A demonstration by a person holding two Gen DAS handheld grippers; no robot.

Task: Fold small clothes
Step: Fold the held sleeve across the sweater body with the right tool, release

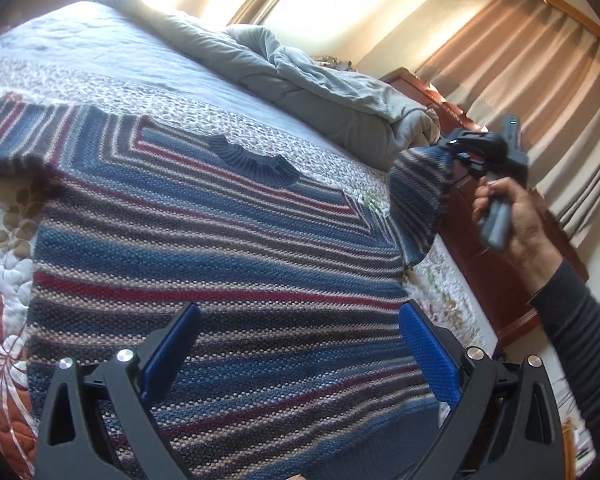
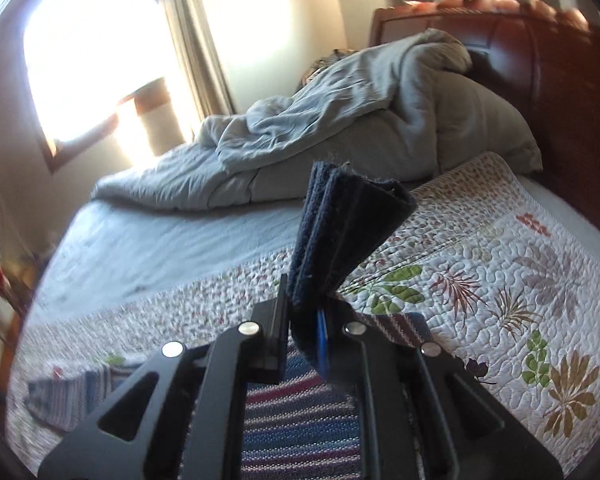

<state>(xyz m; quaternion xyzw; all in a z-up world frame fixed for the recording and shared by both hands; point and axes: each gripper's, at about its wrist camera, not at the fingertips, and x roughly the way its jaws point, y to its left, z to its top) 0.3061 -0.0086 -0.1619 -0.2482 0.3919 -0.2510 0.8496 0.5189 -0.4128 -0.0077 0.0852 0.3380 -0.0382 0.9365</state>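
Striped knit sweater (image 1: 228, 264): spread flat on floral quilt (image 2: 480, 264), collar toward 12 o'clock. Left claw (image 1: 300, 356): wide open, empty, above hem. Right claw (image 2: 306, 316): clamped on navy sleeve cuff (image 2: 340, 232), lifted at 3 o'clock. Grey comforter (image 2: 340, 136): heaped behind.

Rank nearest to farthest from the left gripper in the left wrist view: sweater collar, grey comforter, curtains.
From the left gripper, open above the sweater's body:
1. Sweater collar, straight ahead, mid-bed.
2. Grey comforter, bunched beyond the collar at the far end of the bed.
3. Curtains, upper right, on the wall past the bed.
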